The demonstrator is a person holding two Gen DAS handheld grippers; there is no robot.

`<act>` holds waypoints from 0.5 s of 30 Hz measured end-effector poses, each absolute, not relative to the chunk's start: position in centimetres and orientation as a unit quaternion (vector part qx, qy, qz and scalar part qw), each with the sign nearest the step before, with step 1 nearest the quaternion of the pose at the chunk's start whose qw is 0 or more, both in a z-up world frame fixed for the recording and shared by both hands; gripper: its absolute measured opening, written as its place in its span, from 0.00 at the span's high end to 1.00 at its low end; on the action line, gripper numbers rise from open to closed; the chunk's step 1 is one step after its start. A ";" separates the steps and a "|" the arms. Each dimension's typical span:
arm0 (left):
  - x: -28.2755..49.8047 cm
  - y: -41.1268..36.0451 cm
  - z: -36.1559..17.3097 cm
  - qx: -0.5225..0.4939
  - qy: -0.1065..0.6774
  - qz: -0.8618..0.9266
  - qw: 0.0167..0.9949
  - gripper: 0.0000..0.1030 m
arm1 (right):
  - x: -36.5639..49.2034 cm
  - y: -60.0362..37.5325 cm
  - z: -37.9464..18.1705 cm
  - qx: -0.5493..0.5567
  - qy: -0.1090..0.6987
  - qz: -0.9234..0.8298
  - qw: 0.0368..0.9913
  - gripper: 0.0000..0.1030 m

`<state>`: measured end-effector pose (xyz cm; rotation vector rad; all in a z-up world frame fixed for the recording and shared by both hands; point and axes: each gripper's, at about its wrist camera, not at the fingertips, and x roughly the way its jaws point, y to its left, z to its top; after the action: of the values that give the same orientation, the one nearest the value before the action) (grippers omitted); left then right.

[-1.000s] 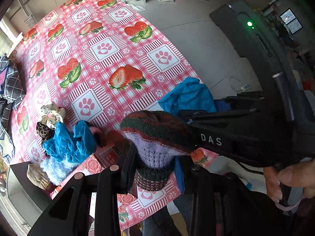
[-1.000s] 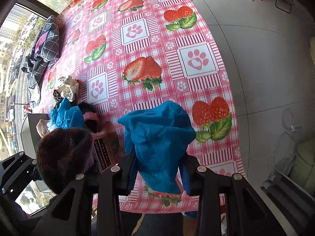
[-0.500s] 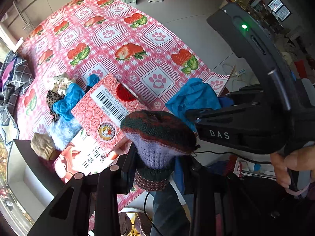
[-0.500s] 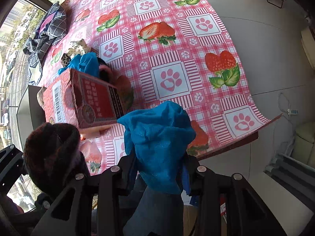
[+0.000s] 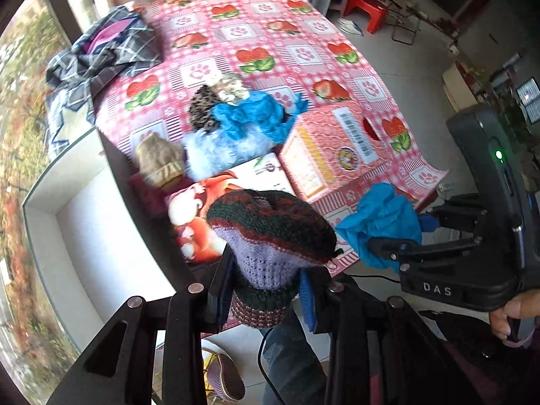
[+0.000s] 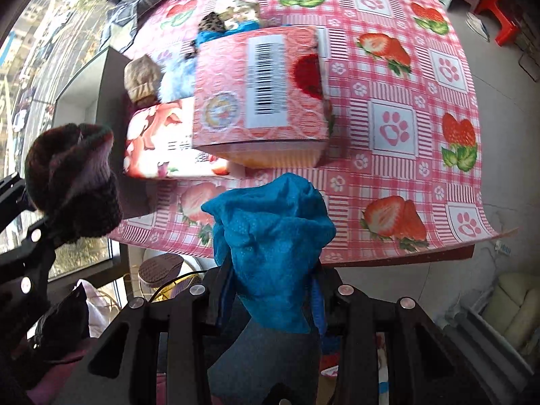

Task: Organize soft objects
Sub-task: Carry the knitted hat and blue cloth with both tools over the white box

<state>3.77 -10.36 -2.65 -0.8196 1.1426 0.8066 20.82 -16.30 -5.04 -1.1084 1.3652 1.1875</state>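
Left gripper (image 5: pixel 266 290) clamped on a knitted hat (image 5: pixel 270 233), striped green, red and lilac, held in the air off the near edge of the table (image 5: pixel 341 67). Right gripper (image 6: pixel 270 298) clamped on a crumpled blue cloth (image 6: pixel 270 233), likewise lifted clear and hanging just short of the table edge. Beyond both, a pink carton (image 6: pixel 260 91) lying on its side on the strawberry-print cloth, barcode panel up, with a second printed panel or flap (image 6: pixel 162 141) beside it toward the left. Behind the carton, a heap of soft things (image 5: pixel 236 125): another blue cloth, pale fluffy fabric, a tan hat, a leopard-print piece. Further off, a plaid garment (image 5: pixel 101 47) at the far corner. Probably carrying both pieces toward the carton. Opening not clearly visible from here, so best to find it first, bring one piece in at a time, lower well inside before releasing, and keep grippers apart to avoid tangling.
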 end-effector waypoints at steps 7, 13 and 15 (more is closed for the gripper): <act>-4.1 -9.1 -3.3 -0.428 0.465 0.460 0.624 0.65 | 13.7 -13.4 -4.0 -0.513 0.503 0.549 0.427 0.63; -10.9 -8.7 -5.9 -0.493 0.442 0.531 0.530 0.65 | 6.8 -10.6 -3.4 -0.544 0.452 0.593 0.385 0.63; -12.7 -9.0 -6.8 -0.508 0.437 0.545 0.505 0.65 | 4.6 -9.9 -3.4 -0.554 0.435 0.604 0.372 0.63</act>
<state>-12.66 -9.04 -6.82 -1.2249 1.0539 1.3151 4.59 -9.89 -3.45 -1.4205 1.1135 1.5488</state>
